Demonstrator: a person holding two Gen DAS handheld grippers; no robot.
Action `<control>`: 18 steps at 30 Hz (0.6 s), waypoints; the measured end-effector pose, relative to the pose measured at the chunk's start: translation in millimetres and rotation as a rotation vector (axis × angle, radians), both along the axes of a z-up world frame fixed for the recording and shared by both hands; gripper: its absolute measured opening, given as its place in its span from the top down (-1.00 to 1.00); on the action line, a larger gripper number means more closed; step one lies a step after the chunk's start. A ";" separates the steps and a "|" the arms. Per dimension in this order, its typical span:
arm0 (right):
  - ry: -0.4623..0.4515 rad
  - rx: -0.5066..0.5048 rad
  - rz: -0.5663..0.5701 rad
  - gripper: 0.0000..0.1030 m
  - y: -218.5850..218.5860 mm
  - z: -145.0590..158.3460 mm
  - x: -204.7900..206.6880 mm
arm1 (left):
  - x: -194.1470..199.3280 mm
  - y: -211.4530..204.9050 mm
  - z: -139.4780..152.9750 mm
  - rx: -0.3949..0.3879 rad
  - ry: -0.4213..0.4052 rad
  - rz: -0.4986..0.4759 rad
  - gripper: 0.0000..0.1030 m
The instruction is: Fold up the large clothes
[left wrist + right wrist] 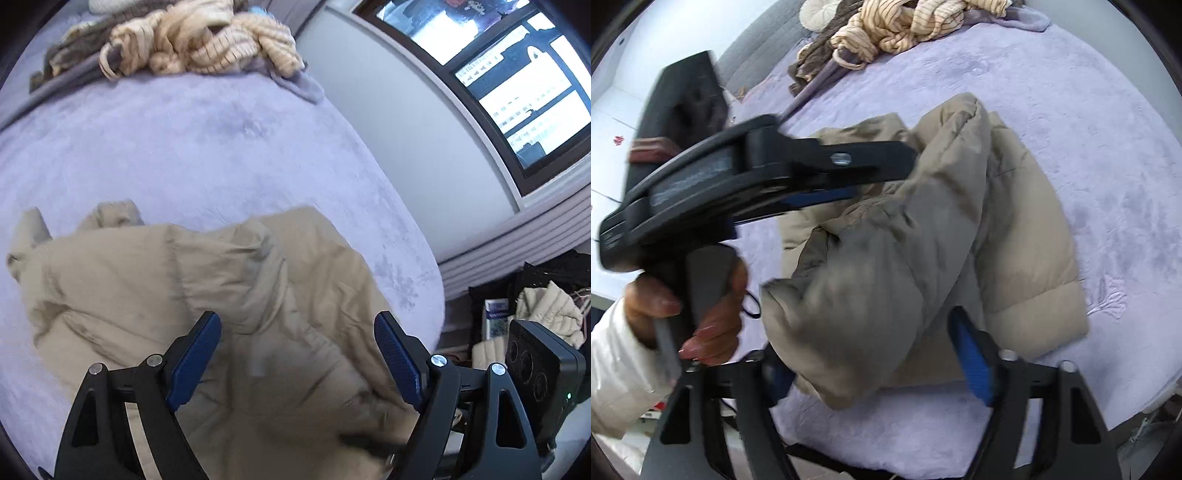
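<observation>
A beige puffer jacket (pixel 192 280) lies crumpled on the lilac bedspread (pixel 166 147). My left gripper (pixel 297 334) is open just above the jacket, its blue pads (pixel 397 354) wide apart and empty. In the right wrist view the jacket (pixel 1015 229) is partly folded, with a sleeve (pixel 871 295) bulging toward the camera. My right gripper (pixel 871 354) is open, its jaws on either side of that sleeve without pinching it. The left gripper (pixel 849 173) also shows there, held by a hand (pixel 713 314), reaching over the jacket's upper part.
A pile of striped cream clothes (pixel 207 40) and dark garments lies at the bed's far end. A window (pixel 509 77) and grey wall flank the bed's right side. Bags and clothes (pixel 546 306) sit on the floor beside the bed.
</observation>
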State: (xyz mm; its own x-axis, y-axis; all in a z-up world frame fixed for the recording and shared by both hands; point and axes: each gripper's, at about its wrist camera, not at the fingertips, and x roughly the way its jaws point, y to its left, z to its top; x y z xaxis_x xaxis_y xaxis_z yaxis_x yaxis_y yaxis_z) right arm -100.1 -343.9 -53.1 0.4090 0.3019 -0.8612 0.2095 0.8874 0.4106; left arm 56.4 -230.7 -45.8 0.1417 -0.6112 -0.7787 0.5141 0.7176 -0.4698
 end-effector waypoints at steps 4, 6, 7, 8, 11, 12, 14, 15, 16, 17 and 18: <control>-0.020 -0.069 -0.067 0.79 -13.9 3.9 -9.2 | 21.9 44.5 -4.9 0.095 -0.125 0.178 -0.65; -0.024 -0.094 -0.079 0.79 -19.9 6.4 -14.9 | 36.7 54.9 -24.1 0.134 -0.100 0.236 -0.65; -0.021 -0.100 -0.087 0.79 -22.8 6.3 -18.1 | 42.6 56.5 -32.5 0.132 -0.078 0.254 -0.65; -0.018 -0.106 -0.096 0.79 -24.9 8.8 -17.1 | 47.5 55.3 -40.9 0.119 -0.066 0.262 -0.65; -0.001 -0.135 -0.136 0.79 -37.3 0.0 -20.4 | 51.0 26.0 -54.4 0.136 -0.093 0.244 -0.66; 0.010 -0.142 -0.154 0.79 -44.0 -4.2 -24.8 | 49.6 10.8 -56.1 0.137 -0.112 0.221 -0.66; 0.041 -0.138 -0.185 0.79 -57.9 -20.0 -25.4 | 45.5 -16.6 -59.0 0.146 -0.140 0.175 -0.66; 0.058 -0.132 -0.199 0.79 -63.1 -29.7 -27.0 | 43.1 -31.4 -59.7 0.154 -0.150 0.152 -0.66; 0.075 -0.123 -0.212 0.79 -68.5 -39.2 -26.1 | 41.2 -46.1 -61.2 0.161 -0.157 0.128 -0.66; 0.091 -0.113 -0.226 0.79 -74.6 -48.0 -30.5 | 38.6 -57.4 -62.3 0.163 -0.160 0.113 -0.66; 0.107 -0.104 -0.241 0.79 -81.2 -58.1 -33.6 | 37.4 -66.7 -63.7 0.165 -0.162 0.101 -0.66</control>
State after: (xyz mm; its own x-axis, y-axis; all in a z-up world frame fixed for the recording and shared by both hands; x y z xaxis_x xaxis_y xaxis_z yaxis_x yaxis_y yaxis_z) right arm -133.7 -425.1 -111.1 0.3634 0.1150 -0.9245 0.4568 0.8429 0.2844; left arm 93.8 -297.3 -109.5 0.3267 -0.4541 -0.8289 0.4953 0.8292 -0.2591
